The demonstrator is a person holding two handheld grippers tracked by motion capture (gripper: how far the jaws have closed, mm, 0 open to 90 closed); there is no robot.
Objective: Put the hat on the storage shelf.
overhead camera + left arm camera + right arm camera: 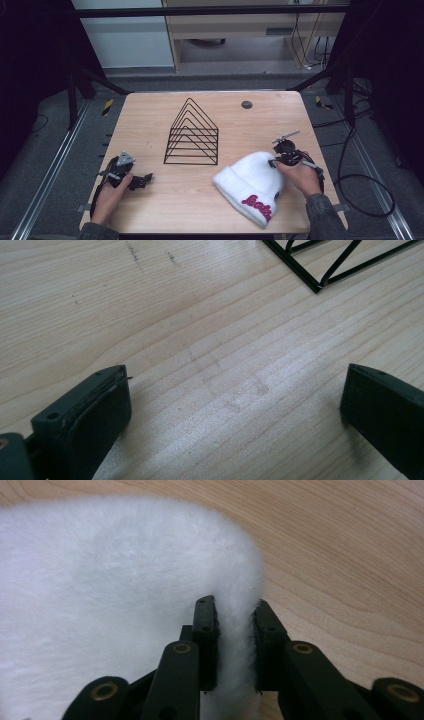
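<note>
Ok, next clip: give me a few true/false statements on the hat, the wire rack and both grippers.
1. The right gripper is shut on the white hat's edge. True.
2. The left gripper holds the wire rack. False: its jaws are open over bare table.
3. The hat hangs on the rack. False: it lies on the table, right of the rack.
4. The hat carries red lettering. True.

I see a fluffy white beanie (252,186) lying flat at the lower right of the high view, cuff toward the bottom edge (pink lettering on it, too small to read). Its upper right edge (235,645) is pinched between black jaws.
</note>
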